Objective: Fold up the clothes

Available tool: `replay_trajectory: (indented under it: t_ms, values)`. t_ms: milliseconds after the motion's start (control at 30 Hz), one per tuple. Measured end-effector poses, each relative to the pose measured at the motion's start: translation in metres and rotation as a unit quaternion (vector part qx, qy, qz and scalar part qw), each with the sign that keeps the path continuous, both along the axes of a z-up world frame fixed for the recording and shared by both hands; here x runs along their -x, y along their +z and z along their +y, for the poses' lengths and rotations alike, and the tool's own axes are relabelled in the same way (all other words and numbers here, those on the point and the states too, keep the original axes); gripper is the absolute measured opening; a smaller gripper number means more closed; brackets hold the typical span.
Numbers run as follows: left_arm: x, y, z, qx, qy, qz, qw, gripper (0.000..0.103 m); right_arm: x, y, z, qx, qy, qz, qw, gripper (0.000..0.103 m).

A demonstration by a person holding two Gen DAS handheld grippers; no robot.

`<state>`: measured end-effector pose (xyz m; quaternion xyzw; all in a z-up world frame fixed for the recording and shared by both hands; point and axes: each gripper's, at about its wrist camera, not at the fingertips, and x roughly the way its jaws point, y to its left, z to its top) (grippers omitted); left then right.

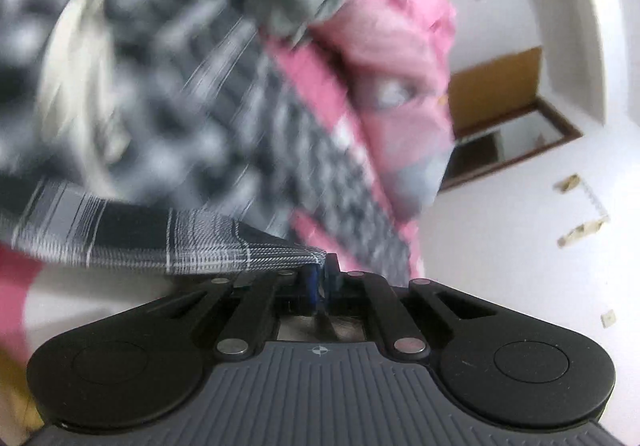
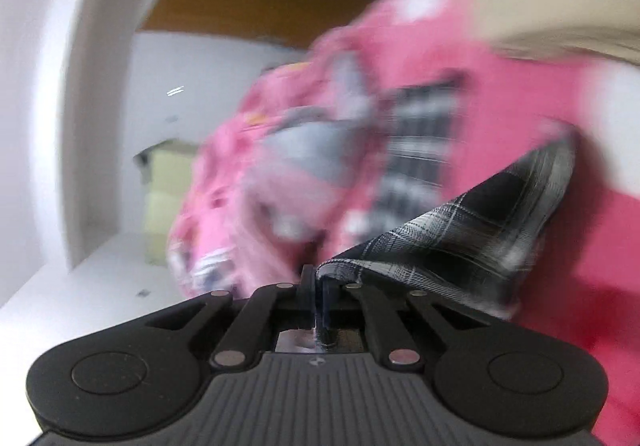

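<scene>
Both grippers pinch the plaid garment's edge.
From the left gripper [image 1: 320,278] the black-and-white plaid garment [image 1: 160,242] runs toward 9 o'clock; from the right gripper [image 2: 318,286], toward 2 o'clock.

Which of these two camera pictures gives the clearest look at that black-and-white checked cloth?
The right wrist view: the plaid cloth rises from the shut right gripper as a sharp, folded drape. The left wrist view shows only a flat strip of it running left from the shut left gripper; everything behind is motion-blurred.

Motion-blurred pink clothes pile [image 2: 280,166]
</scene>
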<state>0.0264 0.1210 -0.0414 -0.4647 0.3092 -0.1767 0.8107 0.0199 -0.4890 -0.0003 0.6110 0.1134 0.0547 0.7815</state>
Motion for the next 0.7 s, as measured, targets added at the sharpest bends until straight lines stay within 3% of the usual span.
replay_trajectory:
  t_ms: [133, 233, 400, 500, 600, 700]
  values:
    - [0.010, 0.041, 0.000, -0.011, -0.004, -0.073, 0.9973, 0.001, 0.009, 0.087, 0.016, 0.086, 0.000, -0.111, 0.990, 0.004]
    - [0.027, 0.042, -0.005, -0.028, -0.034, -0.072, 0.9964, 0.001, 0.042, 0.092, 0.011, 0.122, -0.019, -0.111, 0.986, 0.004]
    - [0.041, 0.007, -0.025, -0.085, -0.093, -0.011, 0.9920, 0.001, 0.100, -0.003, -0.015, 0.104, -0.064, 0.027, 0.992, 0.004]
    - [0.043, -0.025, -0.040, -0.125, -0.126, 0.040, 0.9833, 0.001, 0.134, -0.080, -0.031, 0.063, -0.097, 0.130, 0.985, 0.004]
    - [0.043, -0.054, -0.052, -0.167, -0.148, 0.090, 0.9707, 0.001, 0.162, -0.135, -0.034, 0.010, -0.124, 0.176, 0.977, 0.003]
    - [0.043, -0.056, -0.054, -0.180, -0.156, 0.097, 0.9664, 0.001, 0.179, -0.145, -0.032, -0.005, -0.132, 0.167, 0.977, 0.003]
